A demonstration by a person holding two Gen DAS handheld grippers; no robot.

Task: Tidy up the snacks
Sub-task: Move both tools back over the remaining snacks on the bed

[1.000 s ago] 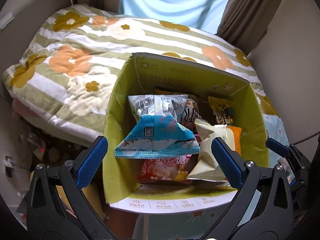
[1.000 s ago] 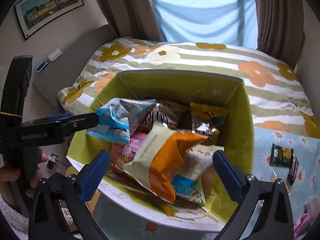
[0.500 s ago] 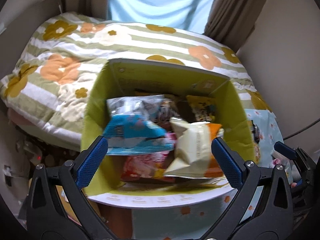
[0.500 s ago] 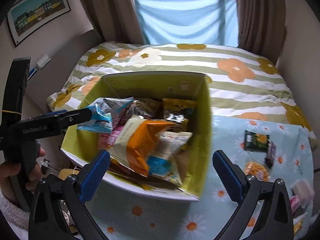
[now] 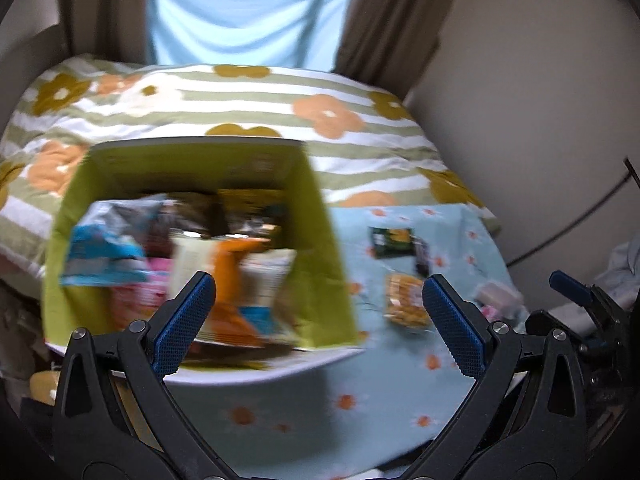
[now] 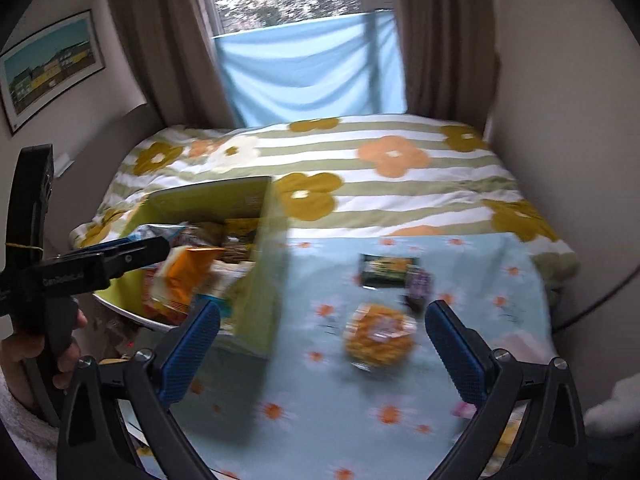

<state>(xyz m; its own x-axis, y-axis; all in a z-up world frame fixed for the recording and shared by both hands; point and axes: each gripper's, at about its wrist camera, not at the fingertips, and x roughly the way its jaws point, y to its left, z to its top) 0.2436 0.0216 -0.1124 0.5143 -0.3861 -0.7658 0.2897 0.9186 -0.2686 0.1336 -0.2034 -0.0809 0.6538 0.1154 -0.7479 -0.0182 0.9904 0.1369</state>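
A green cardboard box [image 5: 320, 248] full of snack packets stands at the left of a table with a light blue flowered cloth [image 5: 384, 380]. An orange and cream bag [image 5: 228, 276] and a blue packet [image 5: 100, 252] lie on top of the pile. Right of the box [image 6: 260, 292], loose on the cloth, lie a dark green packet [image 6: 386, 270], a small purple packet [image 6: 418, 286] and a yellow-orange packet [image 6: 378, 336]. My left gripper [image 5: 320, 288] is open and holds nothing. My right gripper [image 6: 324, 308] is open over the yellow-orange packet, above the cloth. Both views are blurred.
A bed with a striped flowered quilt [image 6: 380, 172] runs behind the table up to the curtained window. A wall [image 5: 520, 140] closes the right side. A hand [image 6: 24, 356] holds the left gripper's handle at the left. Pink and white items [image 5: 496, 296] sit near the table's right edge.
Both views have swung to the right: the box has slid leftward in view and the cloth with the loose packets has come into sight. Both grippers stay open.
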